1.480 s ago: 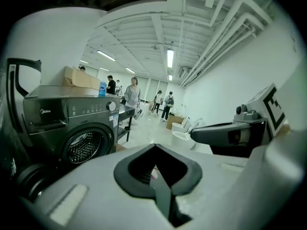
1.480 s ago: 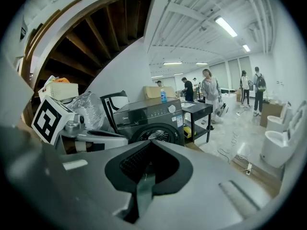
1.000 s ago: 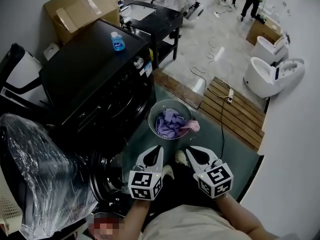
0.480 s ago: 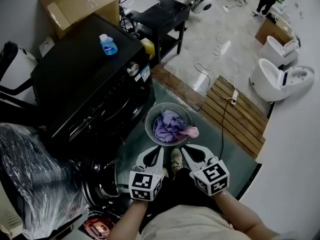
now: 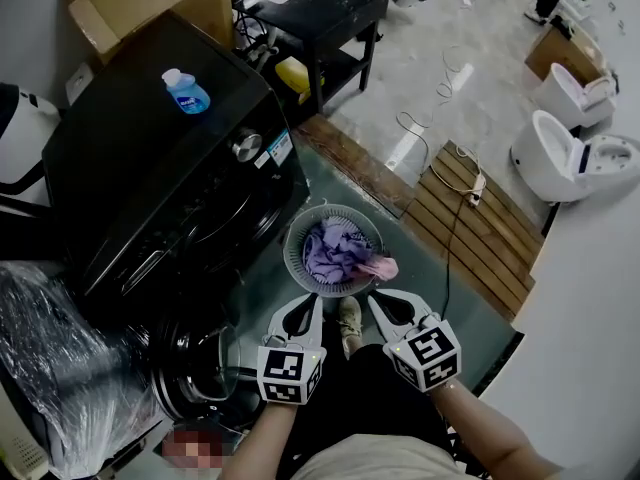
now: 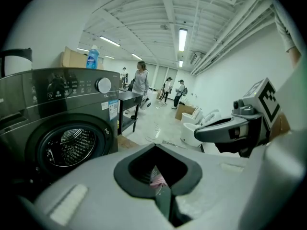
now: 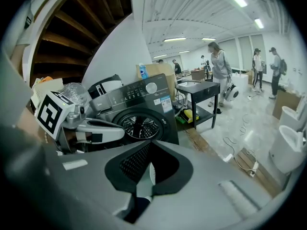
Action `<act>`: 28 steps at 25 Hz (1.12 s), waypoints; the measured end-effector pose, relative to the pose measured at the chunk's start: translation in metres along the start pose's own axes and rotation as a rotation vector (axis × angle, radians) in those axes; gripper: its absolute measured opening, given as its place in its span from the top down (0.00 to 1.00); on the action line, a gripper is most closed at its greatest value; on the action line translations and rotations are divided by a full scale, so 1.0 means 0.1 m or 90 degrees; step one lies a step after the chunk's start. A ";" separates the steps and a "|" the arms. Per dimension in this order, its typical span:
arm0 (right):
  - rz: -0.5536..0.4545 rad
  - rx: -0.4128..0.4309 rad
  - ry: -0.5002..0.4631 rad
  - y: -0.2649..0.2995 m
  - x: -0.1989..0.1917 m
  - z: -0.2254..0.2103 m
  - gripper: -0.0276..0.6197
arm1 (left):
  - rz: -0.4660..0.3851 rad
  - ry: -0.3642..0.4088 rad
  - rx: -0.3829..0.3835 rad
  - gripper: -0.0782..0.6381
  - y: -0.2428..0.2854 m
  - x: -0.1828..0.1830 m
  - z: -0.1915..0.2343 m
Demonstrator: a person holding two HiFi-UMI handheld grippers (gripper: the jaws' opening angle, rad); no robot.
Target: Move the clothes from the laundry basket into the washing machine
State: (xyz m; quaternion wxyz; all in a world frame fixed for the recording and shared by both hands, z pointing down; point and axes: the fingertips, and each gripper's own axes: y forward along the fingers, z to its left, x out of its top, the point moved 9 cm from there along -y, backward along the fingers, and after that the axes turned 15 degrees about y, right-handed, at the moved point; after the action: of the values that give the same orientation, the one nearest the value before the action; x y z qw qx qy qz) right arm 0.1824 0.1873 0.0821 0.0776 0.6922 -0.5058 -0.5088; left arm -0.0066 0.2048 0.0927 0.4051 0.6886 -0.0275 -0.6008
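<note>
Left gripper (image 5: 317,302) and right gripper (image 5: 373,299) clenched empty near laundry basket (image 5: 288,256); sticker (image 5: 279,148) on washing machine (image 5: 140,158) (print illegible).

Setting: a large open indoor test hall or lab, not a home. Indicators:
- A high white ceiling with exposed beams, pipes and long strip lights (image 6: 182,37).
- A polished grey concrete floor (image 5: 420,78) with loose cables and a white power strip (image 5: 470,184).
- A black front-loading washing machine (image 5: 150,158) standing free beside a brown cardboard box (image 5: 140,3) and a bulky item wrapped in clear plastic film (image 5: 60,368).
- White ceramic toilets (image 5: 575,158) set unplumbed on the floor.
- A black metal table (image 5: 320,8).
- Several people (image 7: 220,63) standing about in the open hall.
</note>
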 end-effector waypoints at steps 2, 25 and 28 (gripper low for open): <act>0.011 0.001 0.007 0.06 -0.03 -0.05 0.92 | 0.014 -0.005 -0.012 0.89 0.10 -0.04 0.02; 0.057 -0.073 0.088 1.42 -0.81 -0.79 0.92 | 0.141 0.002 -0.073 0.89 1.56 -1.21 0.38; 0.056 -0.093 0.116 1.66 -1.04 -0.98 0.92 | 0.158 0.025 -0.079 0.89 1.85 -1.50 0.40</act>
State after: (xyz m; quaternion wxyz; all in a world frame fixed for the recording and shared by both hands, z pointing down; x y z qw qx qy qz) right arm 0.1586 0.1494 0.2965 0.1962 0.7052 -0.4880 -0.4755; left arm 0.0013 0.1388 0.3250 0.5187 0.6653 -0.0671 -0.5327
